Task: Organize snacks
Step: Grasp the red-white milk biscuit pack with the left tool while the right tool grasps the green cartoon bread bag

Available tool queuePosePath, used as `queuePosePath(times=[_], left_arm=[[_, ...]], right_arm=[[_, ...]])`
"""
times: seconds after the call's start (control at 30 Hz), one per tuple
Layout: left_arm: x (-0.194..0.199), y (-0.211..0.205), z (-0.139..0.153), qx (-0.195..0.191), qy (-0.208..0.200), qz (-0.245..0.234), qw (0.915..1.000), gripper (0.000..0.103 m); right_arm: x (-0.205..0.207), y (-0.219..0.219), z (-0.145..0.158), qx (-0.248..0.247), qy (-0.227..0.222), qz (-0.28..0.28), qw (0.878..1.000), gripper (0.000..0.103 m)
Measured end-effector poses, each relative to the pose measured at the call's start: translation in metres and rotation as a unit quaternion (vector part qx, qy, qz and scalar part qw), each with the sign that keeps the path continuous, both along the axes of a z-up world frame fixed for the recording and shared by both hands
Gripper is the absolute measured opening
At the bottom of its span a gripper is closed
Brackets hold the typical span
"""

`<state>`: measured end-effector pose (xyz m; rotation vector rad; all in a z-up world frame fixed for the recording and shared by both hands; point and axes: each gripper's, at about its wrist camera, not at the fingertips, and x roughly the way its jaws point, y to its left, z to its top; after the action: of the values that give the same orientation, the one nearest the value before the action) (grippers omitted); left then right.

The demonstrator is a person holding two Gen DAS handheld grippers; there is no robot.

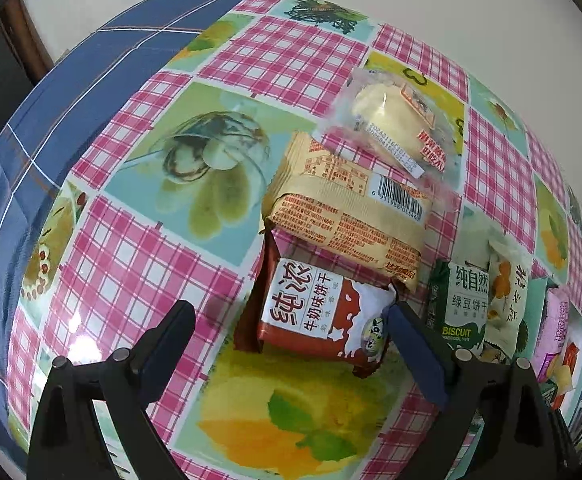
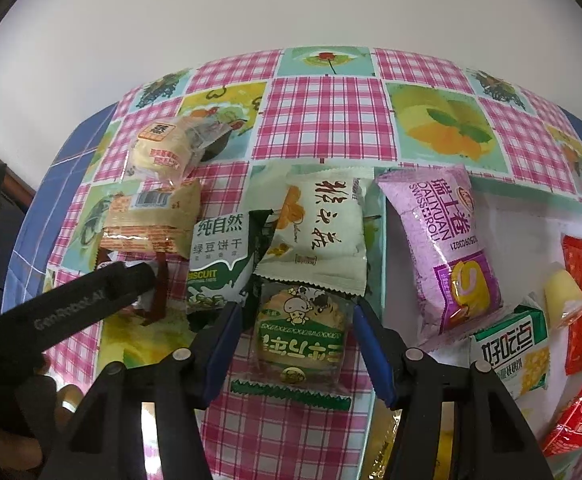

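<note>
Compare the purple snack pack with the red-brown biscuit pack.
The purple snack pack is pillow-shaped and lies partly in the white tray; the red-brown biscuit pack is blocky and sits on the tablecloth. No gripper is near the purple pack, while the left gripper stands open around the red-brown one. Both are sealed, printed wrappers.

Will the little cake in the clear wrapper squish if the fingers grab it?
Probably, if squeezed hard. The little cake looks soft and crumbly inside thin, shiny wrapping, so it may dent or slip. It looks light. The right gripper sits around it.
</note>
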<state>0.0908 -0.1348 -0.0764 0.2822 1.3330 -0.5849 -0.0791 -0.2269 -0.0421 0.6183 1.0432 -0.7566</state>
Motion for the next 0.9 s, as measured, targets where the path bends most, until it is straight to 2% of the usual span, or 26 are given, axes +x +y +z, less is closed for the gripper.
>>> queuePosePath(times=[0.2, 0.5, 0.9], left_arm=[[-0.005, -0.011, 0.008, -0.013, -0.007, -0.016, 0.9998, 0.097], [-0.005, -0.019, 0.013, -0.006, -0.015, -0.016, 0.9997, 0.097], [-0.006, -0.021, -0.005, 0.006, -0.009, -0.024, 0.9996, 0.097]], right_arm=[[0.005, 0.002, -0.002, -0.001, 0.004, 0.007, 1.0, 0.061], [0.007, 0.004, -0.008, 0.003, 0.012, 0.014, 1.0, 0.06], [0.01, 0.008, -0.018, -0.004, 0.03, 0.017, 0.999, 0.055]])
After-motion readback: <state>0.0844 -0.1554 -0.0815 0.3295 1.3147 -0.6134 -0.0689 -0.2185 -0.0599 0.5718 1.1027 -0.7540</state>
